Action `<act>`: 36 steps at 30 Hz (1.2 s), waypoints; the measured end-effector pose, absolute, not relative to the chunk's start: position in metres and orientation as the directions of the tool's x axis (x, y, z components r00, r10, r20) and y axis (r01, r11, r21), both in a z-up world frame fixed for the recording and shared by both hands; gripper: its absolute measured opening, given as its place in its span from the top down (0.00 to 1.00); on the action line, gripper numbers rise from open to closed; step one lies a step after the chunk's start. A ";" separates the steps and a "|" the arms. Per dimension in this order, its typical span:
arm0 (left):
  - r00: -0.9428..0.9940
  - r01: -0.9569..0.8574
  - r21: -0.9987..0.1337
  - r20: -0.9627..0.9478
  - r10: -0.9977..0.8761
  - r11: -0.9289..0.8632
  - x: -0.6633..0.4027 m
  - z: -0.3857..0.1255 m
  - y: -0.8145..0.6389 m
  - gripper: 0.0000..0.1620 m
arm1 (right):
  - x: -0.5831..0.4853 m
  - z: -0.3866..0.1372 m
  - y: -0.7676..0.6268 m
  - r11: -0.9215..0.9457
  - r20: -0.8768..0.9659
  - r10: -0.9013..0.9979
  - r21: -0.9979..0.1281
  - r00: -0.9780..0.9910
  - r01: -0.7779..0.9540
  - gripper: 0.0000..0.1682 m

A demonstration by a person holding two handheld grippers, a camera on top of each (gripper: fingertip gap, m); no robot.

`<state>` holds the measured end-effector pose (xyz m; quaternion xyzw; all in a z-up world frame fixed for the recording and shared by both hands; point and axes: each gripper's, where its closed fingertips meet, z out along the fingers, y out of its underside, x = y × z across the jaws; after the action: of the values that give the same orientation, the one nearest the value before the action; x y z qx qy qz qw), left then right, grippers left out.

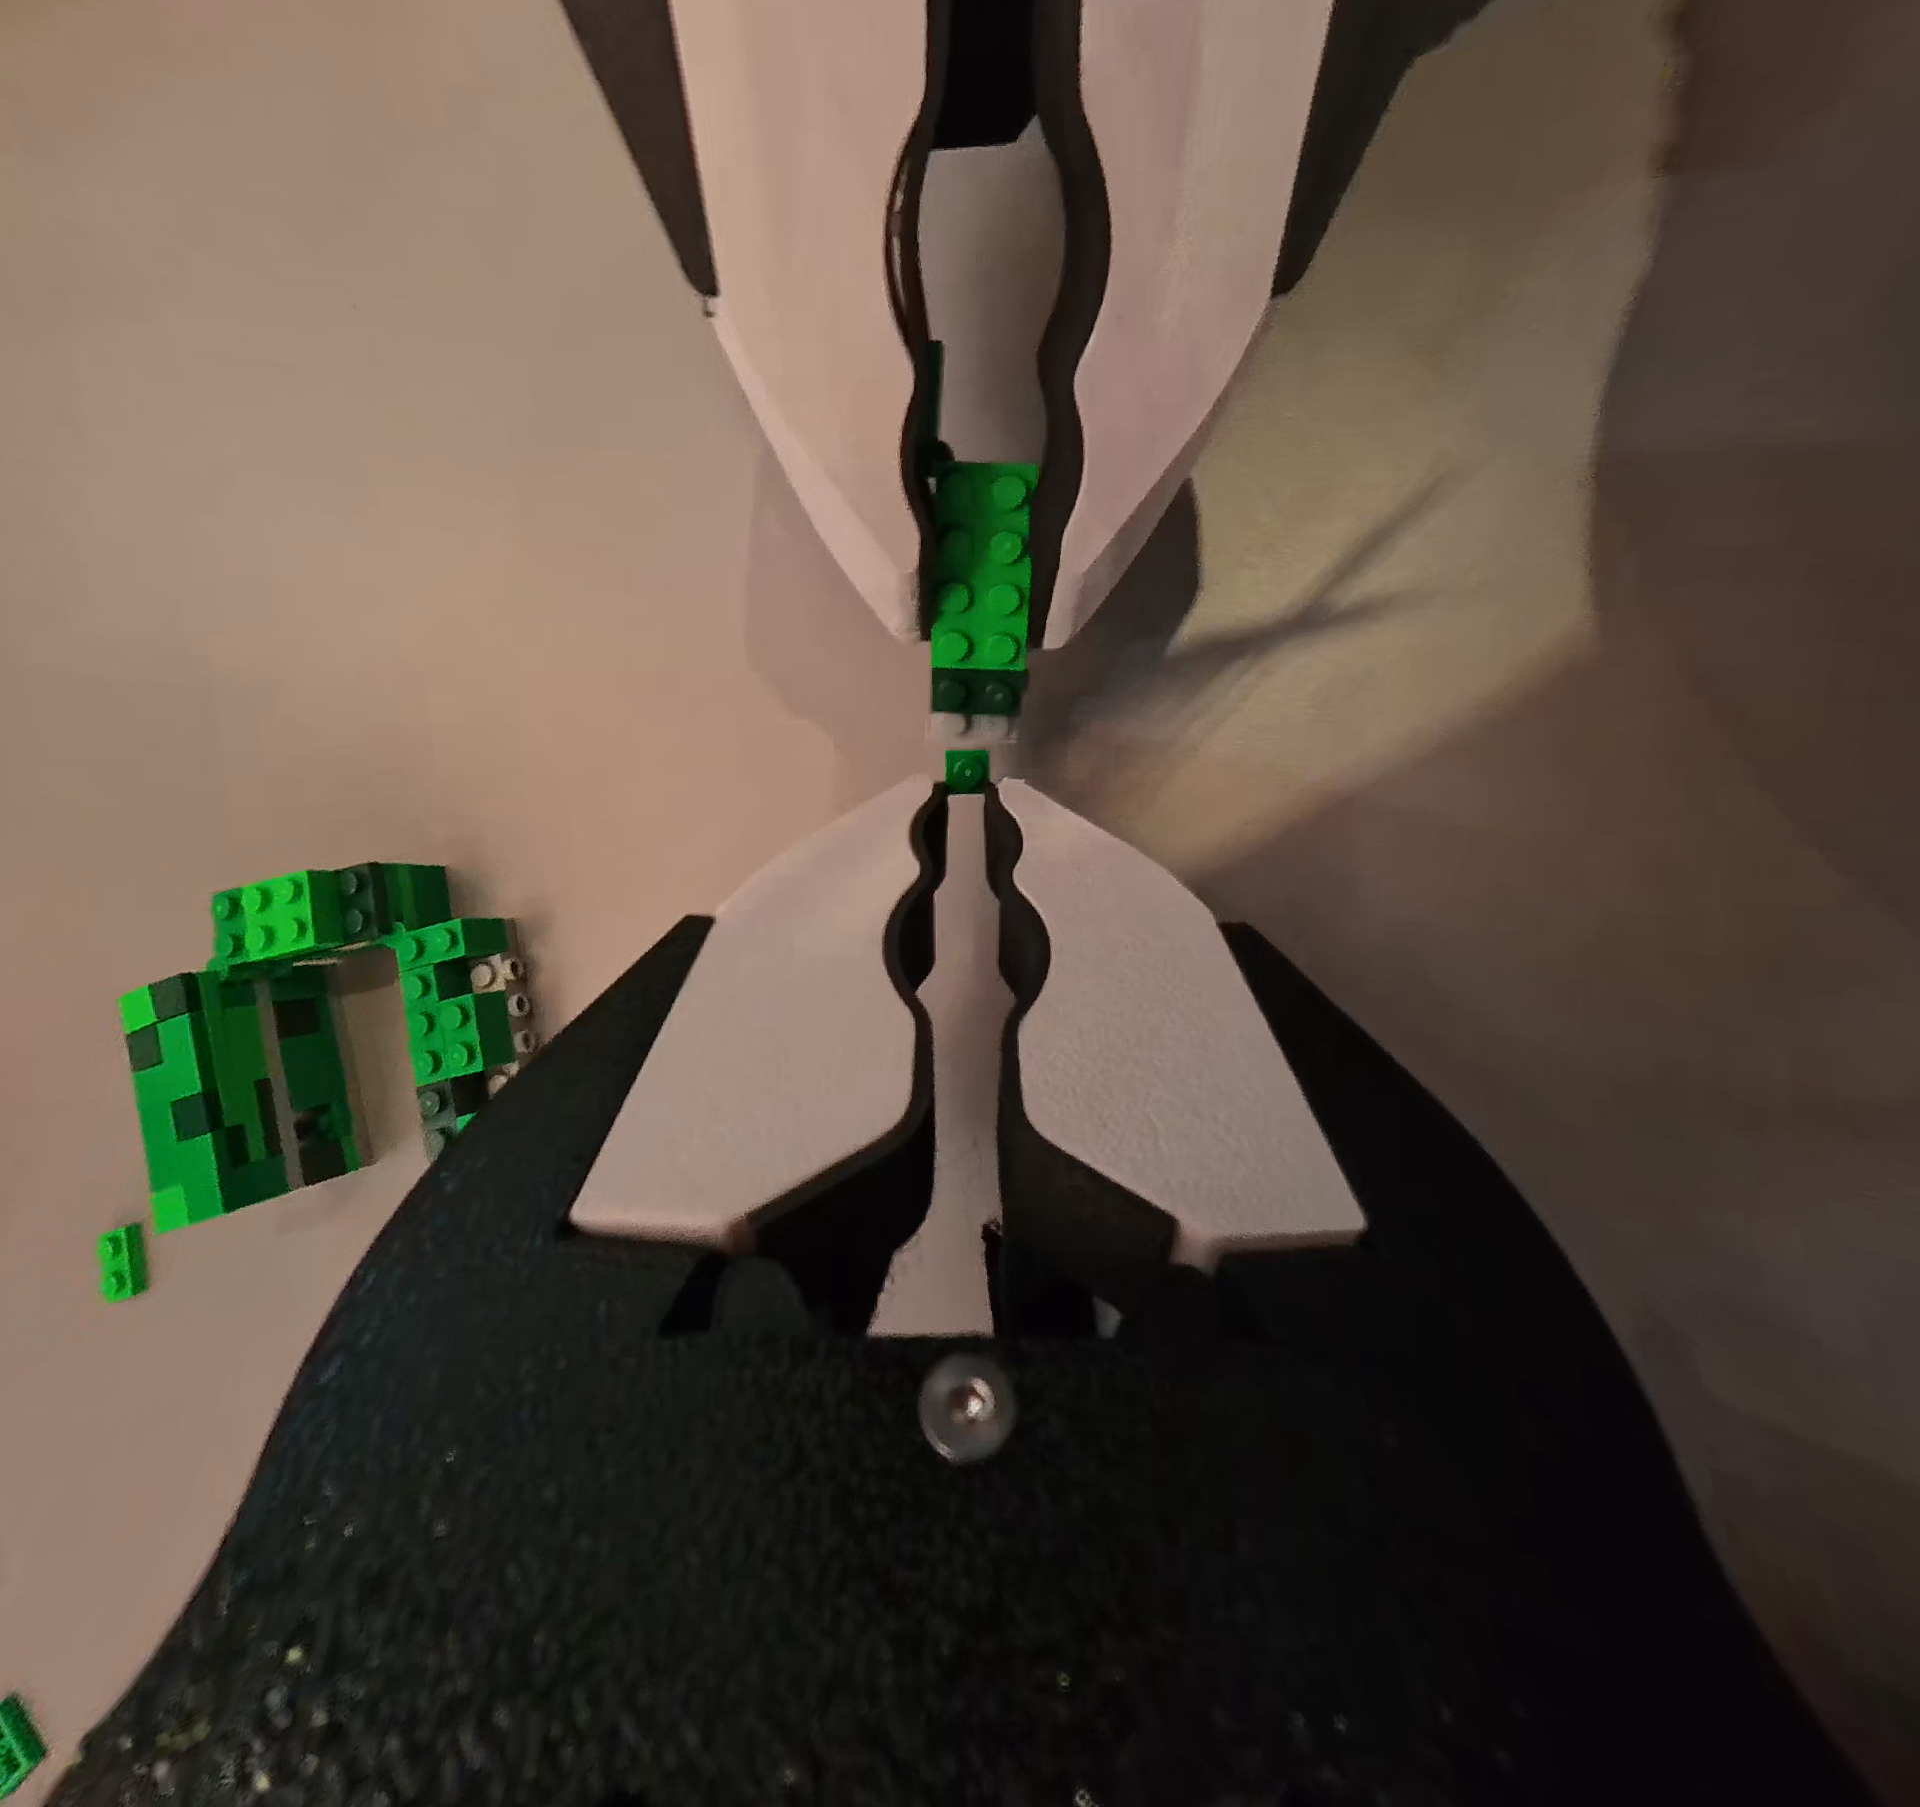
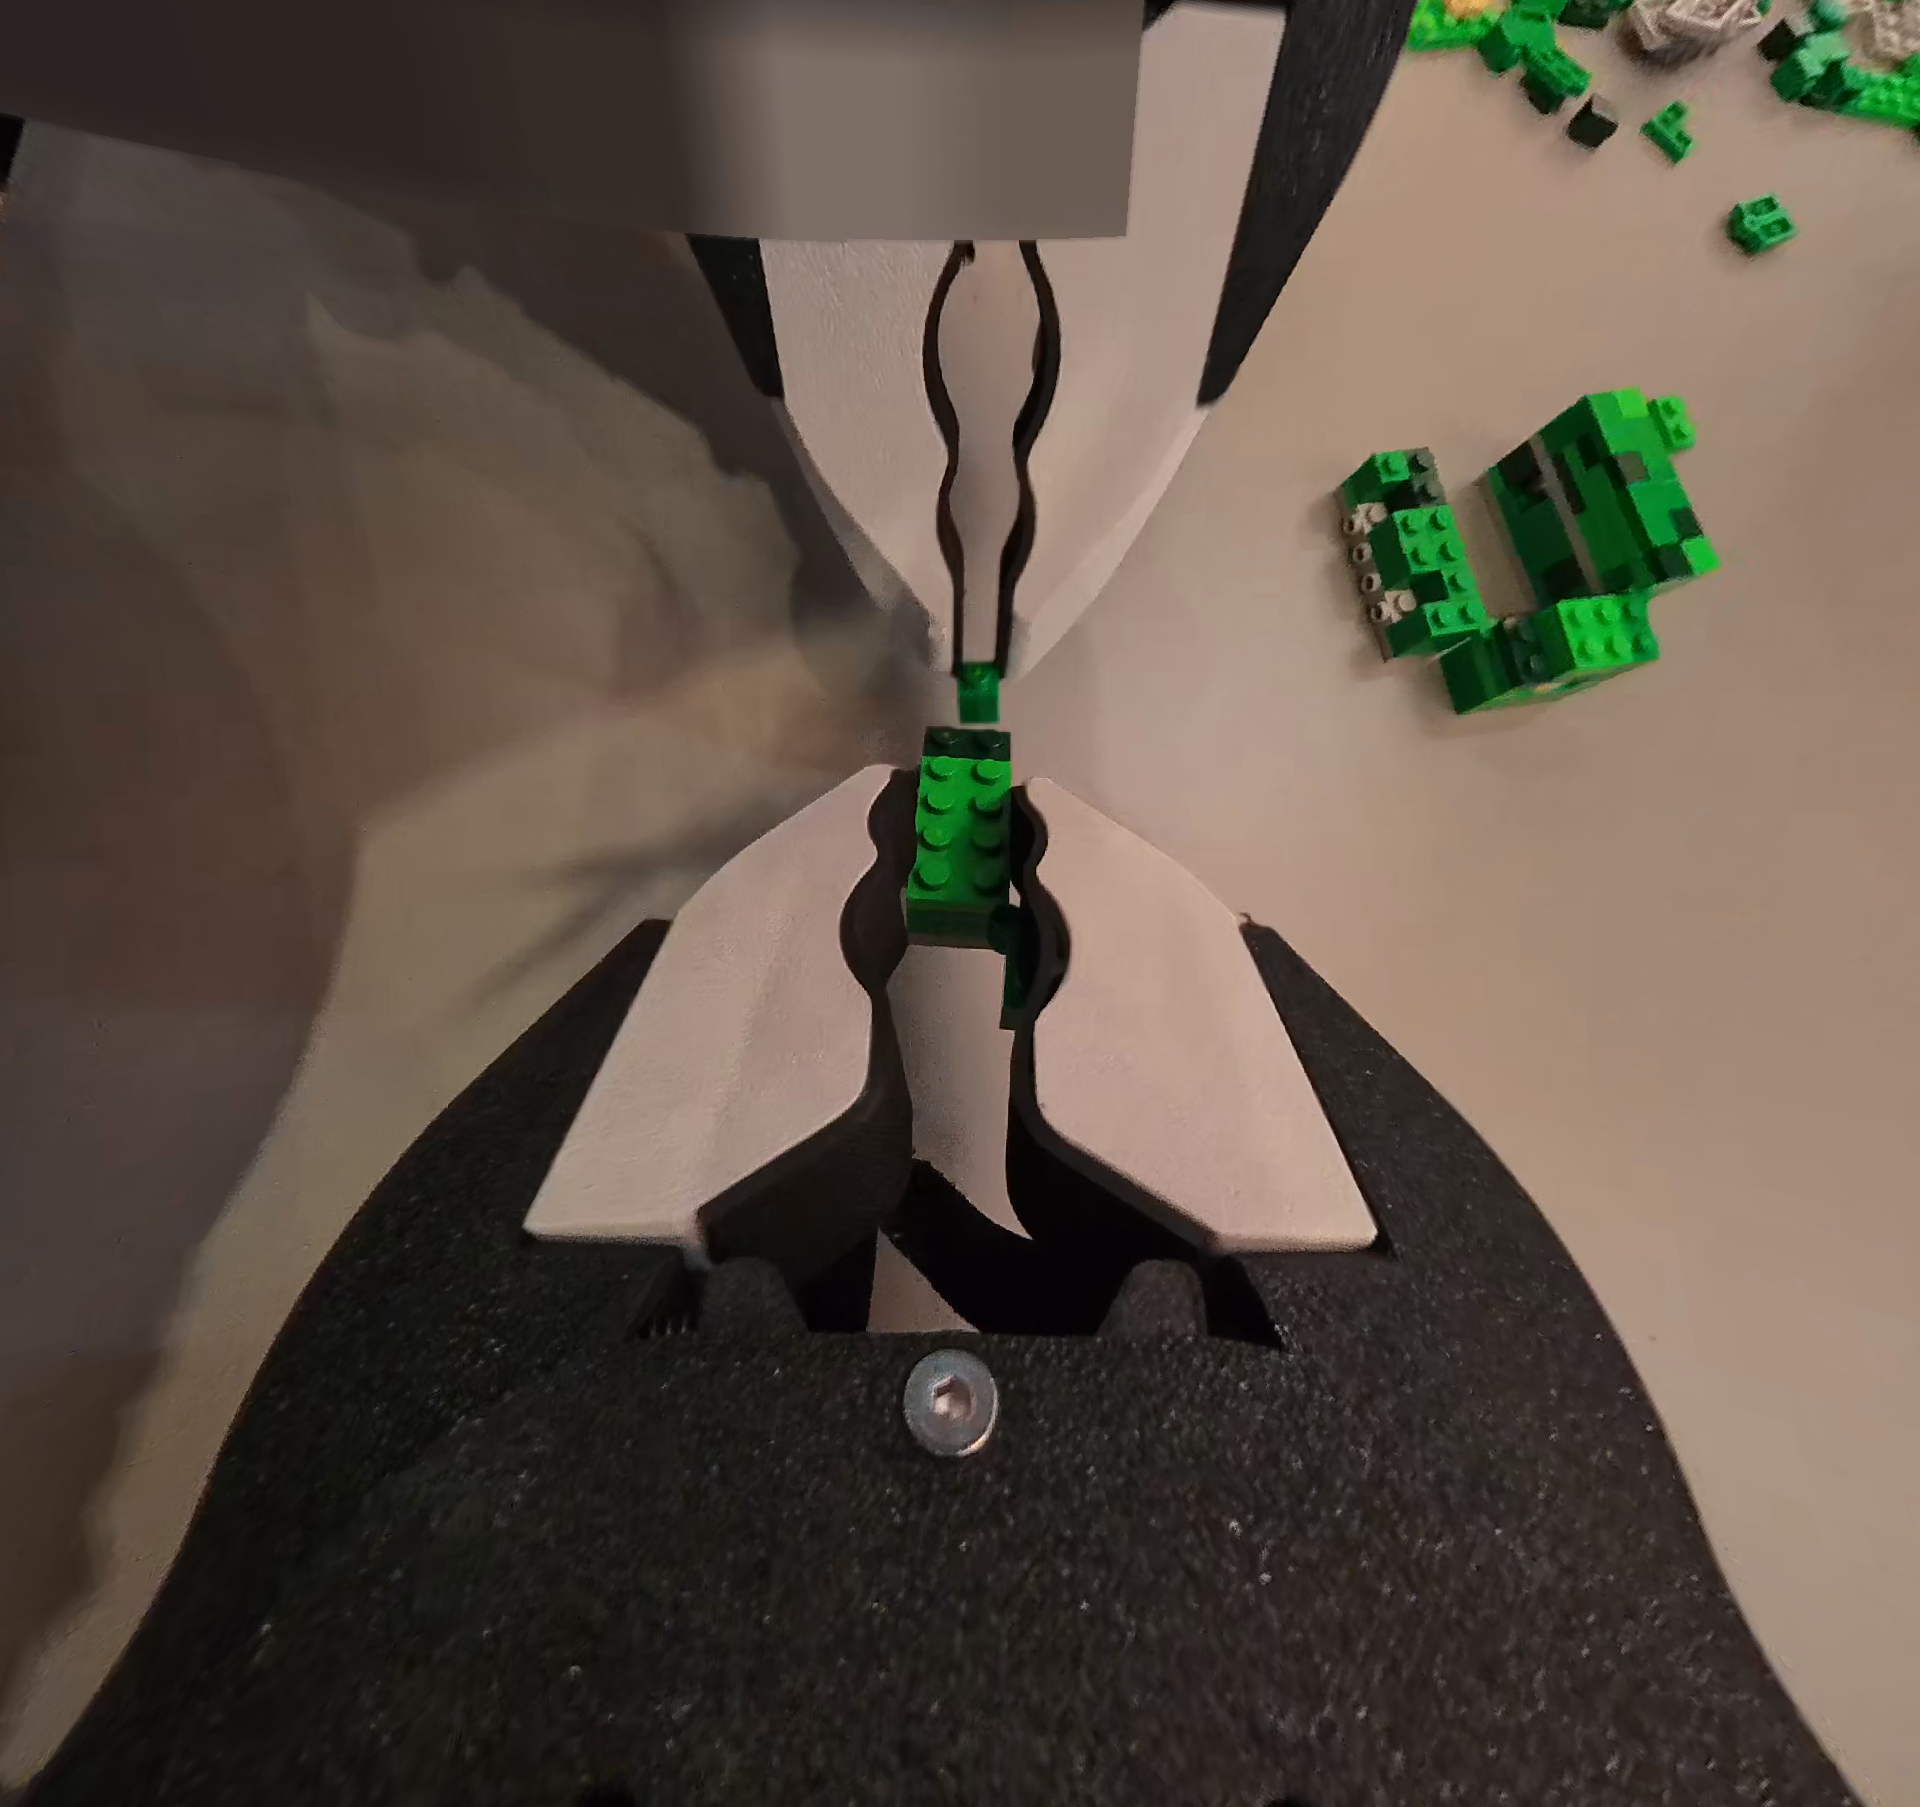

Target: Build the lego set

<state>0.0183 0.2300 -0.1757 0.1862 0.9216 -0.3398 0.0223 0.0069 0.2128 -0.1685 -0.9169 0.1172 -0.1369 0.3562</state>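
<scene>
Now, going from left to right in the left wrist view, a partly built green model (image 1: 312, 1030) lies on the light surface (image 1: 416, 407), with one loose green plate (image 1: 123, 1261) just beside its lower corner. To the right of this model, the left gripper (image 1: 968, 789) is clenched on a small green piece (image 1: 967, 769) at its very tips. The right gripper (image 1: 977, 614) comes from the opposite side, facing it tip to tip, and it is grasping a long green brick stack (image 1: 982, 583). The small piece is just beside the end of the stack, with a thin gap between them.

In the right wrist view the same model (image 2: 1527, 552) lies to the right of both grippers, and beyond the model a pile of loose bricks (image 2: 1683, 1) is spread on the surface.
</scene>
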 end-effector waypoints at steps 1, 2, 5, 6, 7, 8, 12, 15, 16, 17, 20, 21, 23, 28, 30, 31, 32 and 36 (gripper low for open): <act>-0.933 0.350 -0.621 -0.164 0.321 0.701 0.020 -0.176 0.230 0.96 | 0.006 -0.172 0.210 -0.716 0.142 -0.315 -0.684 0.938 -0.136 0.90; -0.937 0.339 -0.628 -0.159 0.311 0.701 0.021 -0.175 0.230 0.96 | 0.006 -0.177 0.207 -0.718 0.119 -0.319 -0.678 0.940 -0.157 0.90; -0.945 0.316 -0.645 -0.150 0.291 0.695 0.024 -0.173 0.231 0.96 | 0.006 -0.184 0.197 -0.714 0.082 -0.331 -0.673 0.940 -0.193 0.90; -0.947 0.312 -0.649 -0.149 0.286 0.694 0.025 -0.173 0.231 0.96 | 0.005 -0.185 0.194 -0.712 0.061 -0.334 -0.670 0.940 -0.210 0.90; -0.948 0.308 -0.653 -0.148 0.282 0.692 0.025 -0.172 0.231 0.96 | 0.003 -0.187 0.191 -0.714 0.037 -0.339 -0.660 0.940 -0.231 0.90; -0.949 0.304 -0.659 -0.146 0.279 0.688 0.025 -0.171 0.230 0.96 | 0.003 -0.190 0.187 -0.721 0.026 -0.345 -0.647 0.938 -0.248 0.90; -0.953 0.282 -0.695 -0.124 0.277 0.661 0.021 -0.168 0.225 0.96 | 0.002 -0.197 0.180 -0.729 -0.005 -0.367 -0.619 0.930 -0.291 0.90; -0.953 0.282 -0.699 -0.127 0.274 0.657 0.021 -0.167 0.225 0.96 | 0.002 -0.199 0.177 -0.740 0.014 -0.377 -0.606 0.926 -0.292 0.76; -0.953 0.282 -0.700 -0.129 0.272 0.656 0.021 -0.167 0.225 0.96 | 0.001 -0.199 0.177 -0.745 0.026 -0.371 -0.604 0.928 -0.281 0.76; -0.954 0.280 -0.703 -0.128 0.271 0.653 0.021 -0.166 0.224 0.96 | 0.001 -0.199 0.178 -0.749 0.034 -0.363 -0.605 0.931 -0.269 0.77; -0.956 0.275 -0.709 -0.126 0.266 0.649 0.022 -0.164 0.225 0.96 | -0.002 -0.198 0.179 -0.765 0.068 -0.328 -0.605 0.942 -0.222 0.79; -0.956 0.274 -0.710 -0.127 0.265 0.649 0.023 -0.164 0.225 0.96 | -0.003 -0.198 0.178 -0.772 0.088 -0.311 -0.605 0.946 -0.198 0.79; -0.956 0.274 -0.709 -0.128 0.264 0.650 0.023 -0.164 0.226 0.96 | -0.003 -0.197 0.176 -0.781 0.125 -0.283 -0.606 0.951 -0.153 0.78; -0.955 0.270 -0.715 -0.115 0.273 0.645 0.021 -0.163 0.226 0.96 | -0.005 -0.192 0.166 -0.736 0.106 -0.280 -0.662 0.954 -0.143 0.75; -0.953 0.264 -0.722 -0.093 0.288 0.639 0.017 -0.163 0.226 0.96 | -0.005 -0.184 0.161 -0.690 0.108 -0.284 -0.713 0.953 -0.125 0.75; -0.951 0.262 -0.726 -0.081 0.299 0.636 0.014 -0.163 0.226 0.96 | -0.005 -0.181 0.161 -0.672 0.118 -0.277 -0.733 0.954 -0.105 0.74; -0.948 0.263 -0.727 -0.071 0.311 0.634 0.012 -0.164 0.226 0.96 | -0.004 -0.179 0.162 -0.659 0.134 -0.261 -0.748 0.956 -0.076 0.74; -0.937 0.283 -0.722 -0.066 0.344 0.632 0.005 -0.166 0.226 0.96 | -0.010 -0.182 0.173 -0.629 0.115 -0.139 -0.778 0.984 0.002 0.73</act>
<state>0.0047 0.2261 -0.1659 0.1737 0.9024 -0.3925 -0.0389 -0.0096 0.1734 -0.1824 -0.8987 0.0379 -0.0821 0.4292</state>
